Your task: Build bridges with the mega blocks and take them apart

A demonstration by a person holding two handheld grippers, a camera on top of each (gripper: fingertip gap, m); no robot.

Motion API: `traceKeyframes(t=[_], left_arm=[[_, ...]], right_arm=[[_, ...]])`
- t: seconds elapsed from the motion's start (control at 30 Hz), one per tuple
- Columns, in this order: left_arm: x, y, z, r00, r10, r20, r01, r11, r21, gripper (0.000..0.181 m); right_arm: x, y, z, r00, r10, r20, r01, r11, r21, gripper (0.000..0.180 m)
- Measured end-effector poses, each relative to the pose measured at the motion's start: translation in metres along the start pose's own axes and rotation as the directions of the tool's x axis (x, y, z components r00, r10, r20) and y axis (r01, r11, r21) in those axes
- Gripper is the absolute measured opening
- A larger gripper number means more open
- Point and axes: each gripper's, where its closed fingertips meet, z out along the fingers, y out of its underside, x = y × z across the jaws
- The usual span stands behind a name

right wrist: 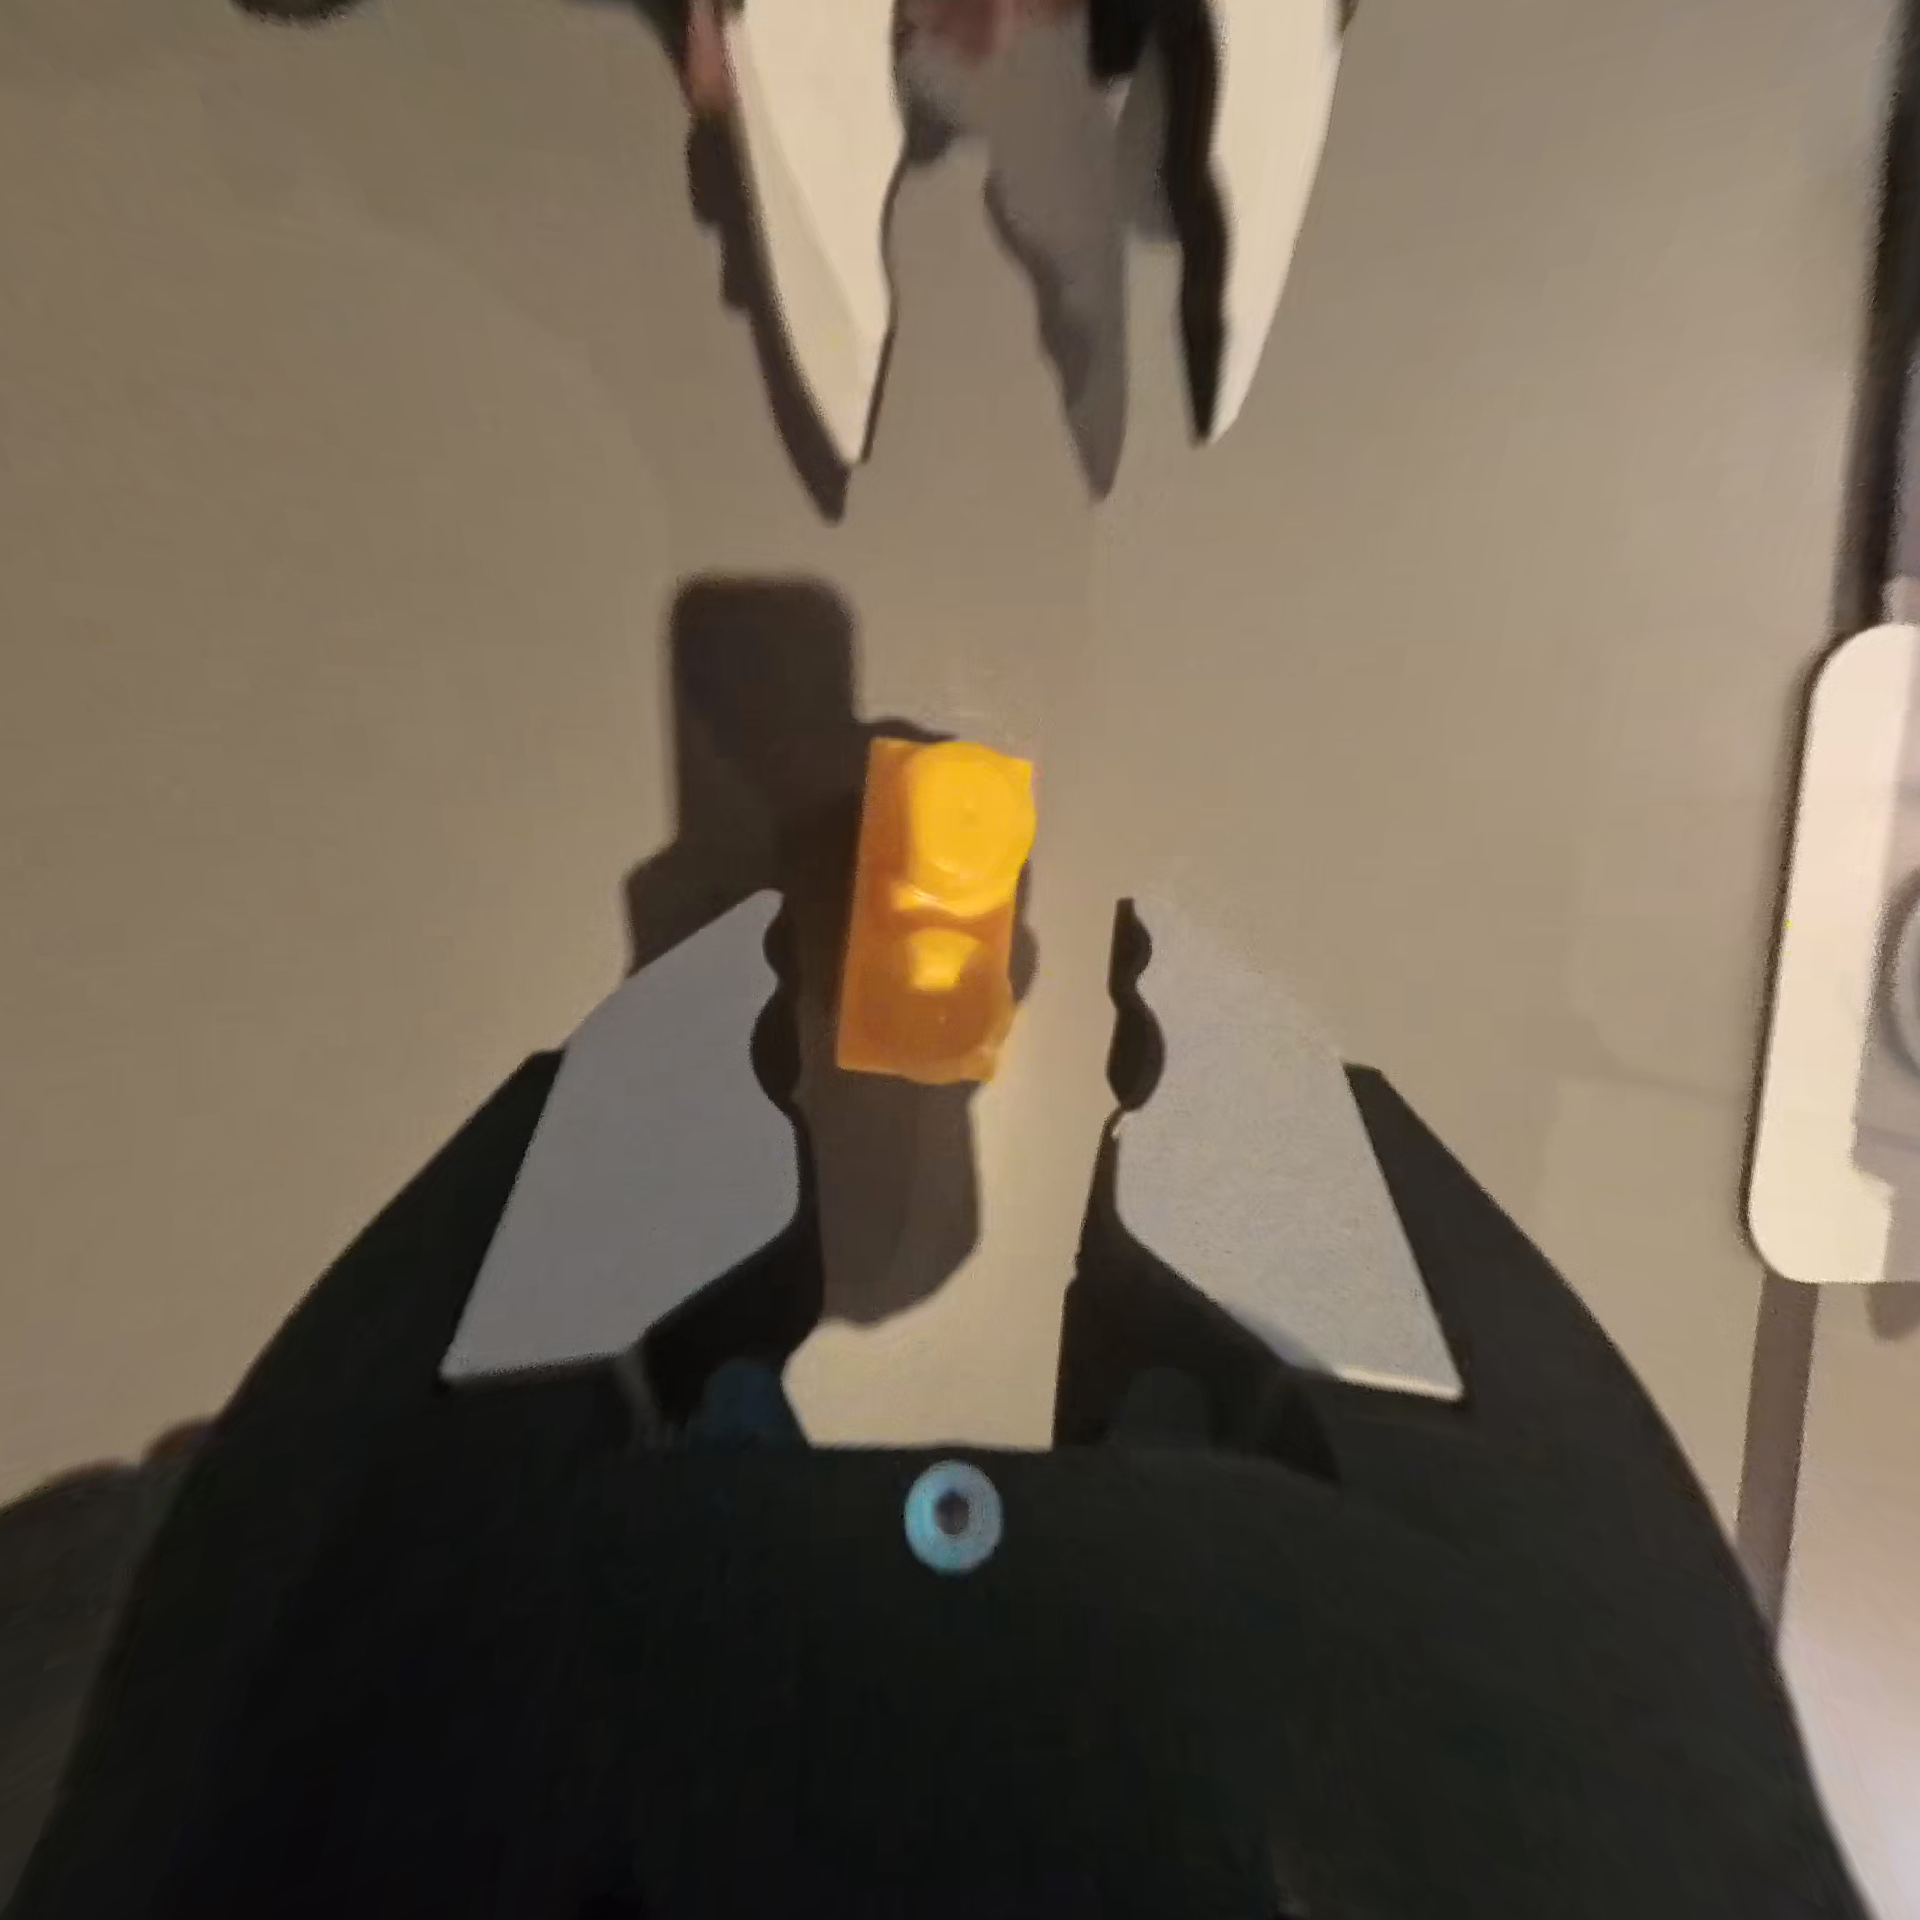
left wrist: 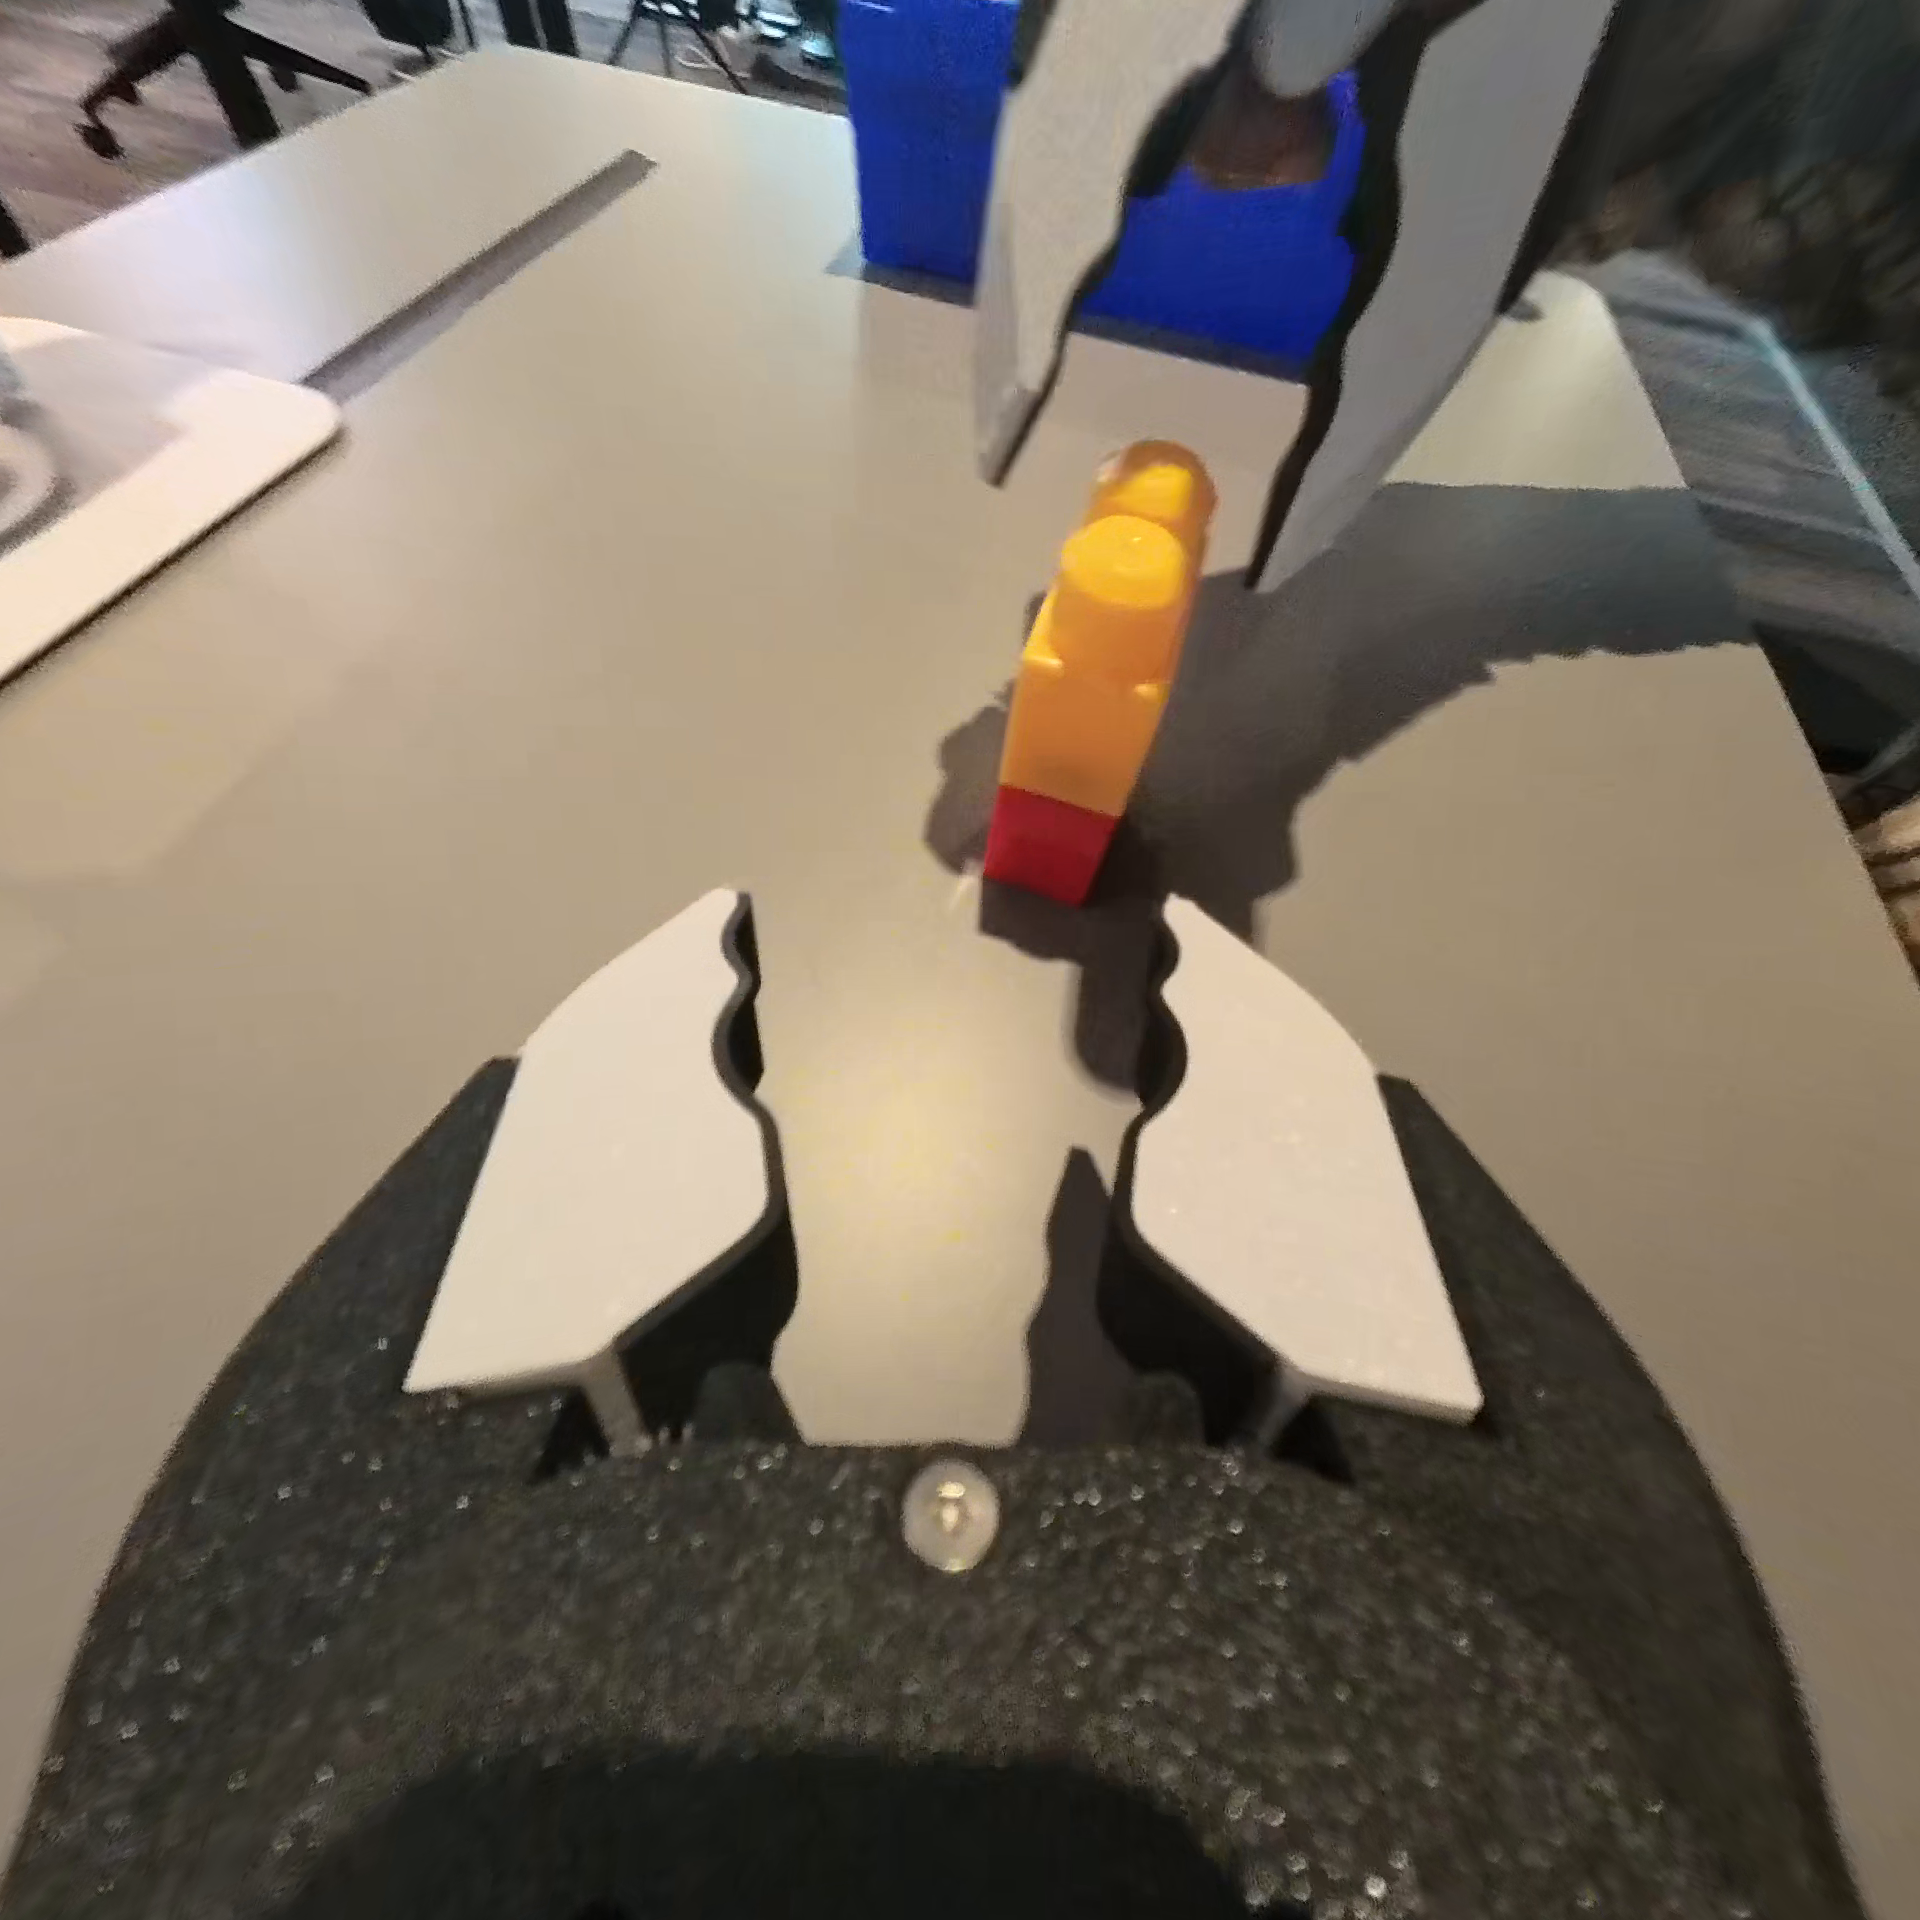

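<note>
Progress: I judge the task to be mid-cycle; one small stack stands and no span is visible, so I cannot tell whether I am building or dismantling.
Remaining: I see no other blocks on the table, so more pieces would be needed for a bridge.
Task item: a translucent orange plastic mega block with two round studs [left wrist: 1107,655] sits on a small red plastic block [left wrist: 1047,844].
Location: the stack stands upright on the matte grey table [left wrist: 520,727], between both tools.
Left gripper [left wrist: 956,935]: I hold its fingers apart and empty, just short of the stack.
Right gripper [right wrist: 951,920]: fingers apart and empty, above the orange block, flanking its top.
Background: a blue plastic bin [left wrist: 1236,260] stands at the far edge; a white rounded tray [left wrist: 156,457] lies well aside.
</note>
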Motion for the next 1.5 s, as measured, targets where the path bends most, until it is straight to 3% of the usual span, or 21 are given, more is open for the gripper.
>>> traceKeyframes(t=[0.17, 0.23, 0.27, 0.47, 0.57, 0.67, 0.83, 0.97, 1.23, 1.5], left_arm=[[-0.015, 0.001, -0.012, 0.998, -0.034, 0.058, 0.032, 0.999, 0.035, 0.069], [-0.018, 0.003, -0.012, 0.997, -0.031, 0.072, 0.029, 0.999, 0.025, 0.069], [-0.019, 0.004, -0.012, 0.997, -0.029, 0.077, 0.027, 0.999, 0.021, 0.069], [-0.019, -0.005, -0.014, 0.995, -0.009, 0.103, 0.003, 0.998, 0.062, 0.062], [-0.018, -0.014, -0.017, 0.993, -0.009, 0.115, -0.004, 0.994, 0.112, 0.06], [-0.016, -0.022, -0.019, 0.993, -0.007, 0.118, -0.013, 0.987, 0.163, 0.06], [-0.007, -0.033, -0.014, 0.996, -0.011, 0.091, -0.009, 0.978, 0.21, 0.059], [-0.001, -0.034, -0.002, 0.995, -0.001, 0.1, -0.019, 0.979, 0.201, 0.059], [0.01, -0.054, 0.013, 0.988, -0.019, 0.152, -0.026, 0.956, 0.293, 0.058], [0.012, -0.055, 0.037, 0.988, -0.037, 0.153, -0.007, 0.959, 0.282, 0.057]], right_arm=[[-0.004, 0.012, 0.024, 0.996, 0.064, 0.067, -0.046, 0.97, -0.239, 0.07], [-0.007, 0.015, 0.034, 0.991, 0.093, 0.101, -0.06, 0.957, -0.285, 0.057], [-0.011, 0.018, 0.038, 0.984, 0.114, 0.134, -0.068, 0.948, -0.31, 0.037], [-0.009, 0.018, 0.022, 0.987, 0.092, 0.129, -0.047, 0.946, -0.32, 0.037], [0.002, 0.022, -0.029, 0.995, 0.067, 0.07, -0.045, 0.96, -0.276, 0.037], [0.022, 0.056, -0.107, 0.999, 0.026, -0.035, -0.035, 0.961, -0.276, 0.036], [0.05, 0.18, -0.244, 0.973, 0.056, -0.225, -0.145, 0.905, -0.401, 0.037], [0.044, 0.273, -0.291, 0.968, 0.115, -0.221, -0.2, 0.889, -0.412, 0.037], [0.035, 0.385, -0.254, 0.966, 0.234, -0.108, -0.258, 0.881, -0.397, 0.037], [0.046, 0.41, -0.213, 0.97, 0.239, -0.03, -0.233, 0.897, -0.377, 0.037]])
